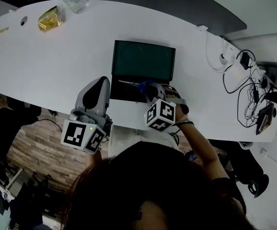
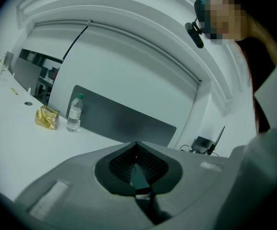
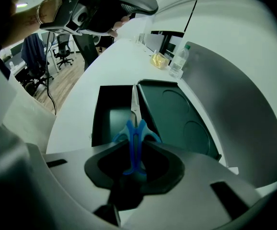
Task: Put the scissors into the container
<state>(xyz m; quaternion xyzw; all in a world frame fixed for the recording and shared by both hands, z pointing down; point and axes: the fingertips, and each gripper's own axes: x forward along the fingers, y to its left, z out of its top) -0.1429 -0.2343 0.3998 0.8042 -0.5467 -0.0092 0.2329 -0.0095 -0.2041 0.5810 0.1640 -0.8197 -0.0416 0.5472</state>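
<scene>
Right gripper (image 3: 134, 150) angled over container (image 3: 177, 119), clamped on scissors (image 3: 134, 128) by blue handles. Left gripper (image 2: 137, 169) tilted upward, jaws together. Handle loops partly hidden.

The blue-handled steel scissors (image 3: 134, 128) lose the near ends of their handle loops in the dark recess of the right gripper (image 3: 134, 146). That gripper's grey body hides the near edge of the dark open container (image 3: 107, 110).

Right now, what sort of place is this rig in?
Most likely an open office: a long white curved desk, black swivel office chairs on a wood-plank floor, and a tangle of black charger cables at the desk's end.
</scene>
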